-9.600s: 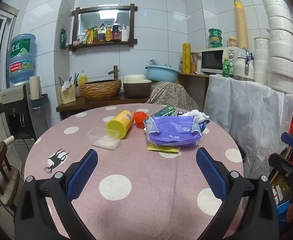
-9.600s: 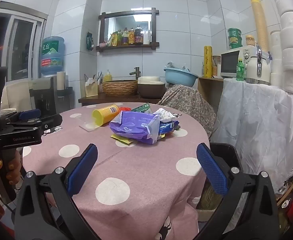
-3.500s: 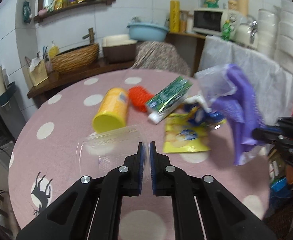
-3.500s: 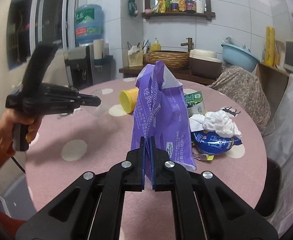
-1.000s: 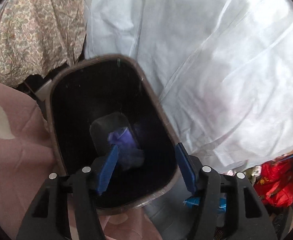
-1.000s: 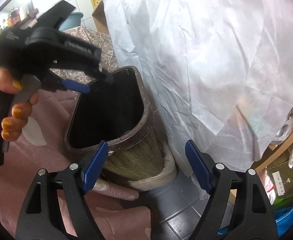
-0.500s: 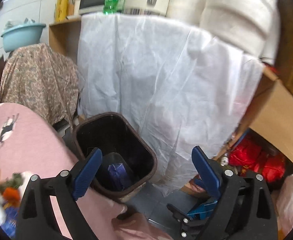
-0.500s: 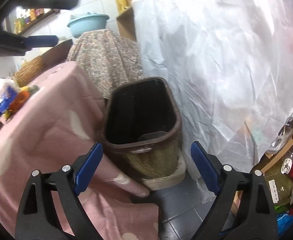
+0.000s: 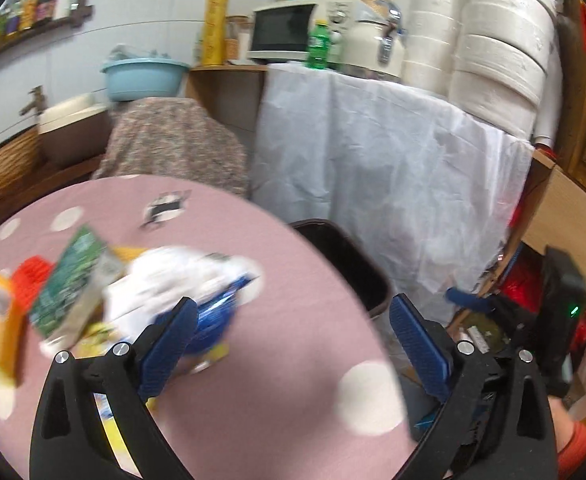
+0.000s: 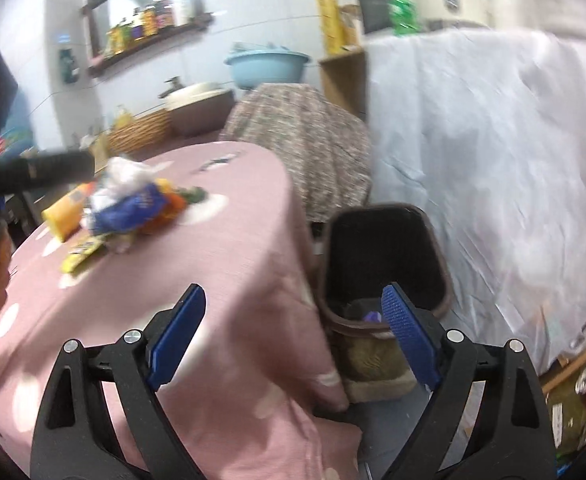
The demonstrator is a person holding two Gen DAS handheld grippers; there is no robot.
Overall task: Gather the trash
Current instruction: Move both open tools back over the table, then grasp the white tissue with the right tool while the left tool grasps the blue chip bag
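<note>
Both tools gape wide, empty: left gripper [image 9: 289, 316] just finished opening, right gripper [image 10: 293, 312] too. Bin [image 10: 381, 220] sits right of the table [image 10: 229, 248] (trash pile [image 10: 125, 204] far left).

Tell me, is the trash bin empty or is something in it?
Not empty. In the right wrist view, a purple scrap lies at the bottom of the bin.

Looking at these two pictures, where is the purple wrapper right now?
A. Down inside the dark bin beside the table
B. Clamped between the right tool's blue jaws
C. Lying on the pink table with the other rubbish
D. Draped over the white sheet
A: in the right wrist view a bit of the purple wrapper shows low inside the bin, while the right gripper stands open and empty.
</note>
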